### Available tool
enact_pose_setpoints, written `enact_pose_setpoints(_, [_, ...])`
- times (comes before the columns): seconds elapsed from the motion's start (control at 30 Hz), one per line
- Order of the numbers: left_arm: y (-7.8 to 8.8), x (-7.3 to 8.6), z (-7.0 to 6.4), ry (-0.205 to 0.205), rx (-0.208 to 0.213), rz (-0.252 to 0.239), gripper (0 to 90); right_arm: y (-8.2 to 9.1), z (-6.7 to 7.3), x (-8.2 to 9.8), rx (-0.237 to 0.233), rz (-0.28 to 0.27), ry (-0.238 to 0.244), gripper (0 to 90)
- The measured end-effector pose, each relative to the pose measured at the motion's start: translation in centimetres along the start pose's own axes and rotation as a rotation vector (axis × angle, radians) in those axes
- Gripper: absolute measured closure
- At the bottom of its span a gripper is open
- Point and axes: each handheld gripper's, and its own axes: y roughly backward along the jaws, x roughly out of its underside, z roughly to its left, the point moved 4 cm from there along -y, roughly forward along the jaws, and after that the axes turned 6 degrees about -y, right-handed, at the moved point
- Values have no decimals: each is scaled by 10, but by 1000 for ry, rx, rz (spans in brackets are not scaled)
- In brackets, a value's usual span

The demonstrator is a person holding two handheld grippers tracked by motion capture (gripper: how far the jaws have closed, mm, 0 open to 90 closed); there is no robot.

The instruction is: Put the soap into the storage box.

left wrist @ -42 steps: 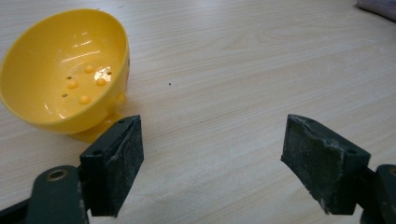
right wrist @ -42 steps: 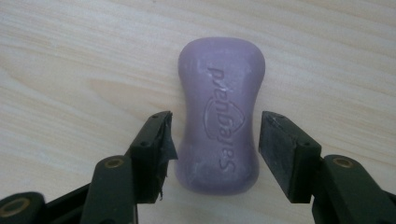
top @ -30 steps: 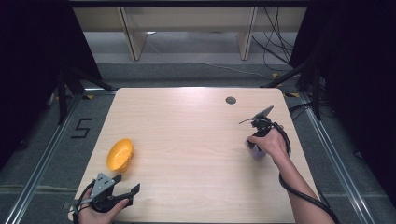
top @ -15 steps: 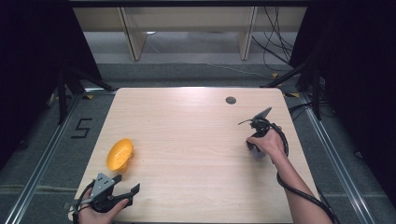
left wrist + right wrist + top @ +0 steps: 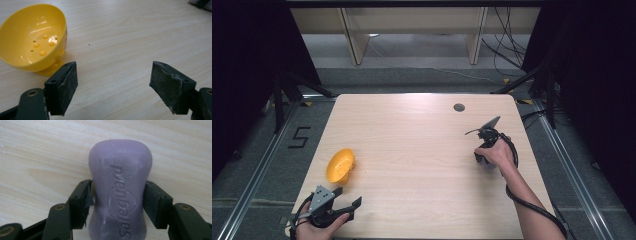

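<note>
- High view first: we see a light wooden table (image 5: 412, 150) with a person's hands coming in from the 6 o'clock edge, each holding a hand-held gripper.
- We find the left hand-held gripper (image 5: 348, 197) at the table's 7 o'clock corner, in the left hand (image 5: 314, 225), with a grey three-cornered plate on top. Its jaws stand wide apart, gripping nothing.
- We see a yellow bowl (image 5: 340, 165) just beyond that gripper, toward 8 o'clock on the table, tipped on its side.
- From the left gripper view, we see the same yellow bowl (image 5: 32, 40) at 10 o'clock, resting tilted on the wood with its opening turned up and toward the camera; small raised dots and holes mark its inside. It sits just past the left jaw, and we cannot tell whether the two touch.
- We find the right hand (image 5: 495, 152) toward 3 o'clock on the table, its black cable trailing back along the forearm.
- In the right gripper view, we see the right hand-held gripper (image 5: 117, 197) clamped on a purple bar of soap (image 5: 120, 187), one jaw pressed against each long side at the narrowed waist. Raised lettering on the bar reads "Safeguard". The bar lies against the wood.
- We note a small dark round hole (image 5: 459, 107) in the table near 1 o'clock.
</note>
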Motion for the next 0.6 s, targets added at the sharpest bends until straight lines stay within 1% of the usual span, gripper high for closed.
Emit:
enact_pose_setpoints(0.03, [0,0,0,-2,5,-1,213,0,0,0,1,3,9,442])
enact_pose_setpoints(0.07, [0,0,0,-1,-2,3,212,-1,1,0,10,-6,-3,445])
enact_pose_setpoints(0.1, [0,0,0,0,2,-1,213,-1,-1,-1,27,-1,17,447])
enact_pose_setpoints(0.13, [0,0,0,-2,4,-2,213,-1,1,-1,17,3,-3,450])
enact_pose_setpoints(0.17, [0,0,1,-1,3,-2,213,-1,1,-1,-9,19,3,454])
enact_pose_setpoints(0.2, [0,0,1,-1,3,-2,213,-1,0,-1,18,-2,16,456])
enact_pose_setpoints(0.23, [0,0,1,-1,3,-2,213,-1,1,-1,18,-1,0,457])
enact_pose_setpoints(0.27, [0,0,1,-1,3,-1,213,-2,0,-1,17,0,20,458])
enact_pose_setpoints(0.3, [0,0,1,-2,4,-1,213,-2,-1,-1,8,9,28,458])
enact_pose_setpoints(0.33, [0,0,0,-1,6,-2,213,-3,0,-1,34,2,21,459])
enact_pose_setpoints(0.4, [0,0,0,-1,1,7,213,-3,0,-1,36,3,21,460])
enact_pose_setpoints(0.43, [0,0,0,-1,1,7,213,-3,0,-1,30,4,17,470])
enact_pose_setpoints(0.47, [-1,0,0,10,11,-4,213,-3,0,-2,27,4,17,490])
enact_pose_setpoints(0.5, [-1,0,0,4,10,-3,213,-2,-1,-2,-1,25,19,493])
enact_pose_setpoints(0.53, [-1,0,0,4,10,-3,214,-2,-1,-2,-1,25,19,493])
enact_pose_setpoints(0.57, [-1,1,0,5,8,1,214,-2,-1,-2,7,22,9,495])
enact_pose_setpoints(0.6, [-1,1,0,6,10,0,214,-2,-1,-2,35,5,8,496])
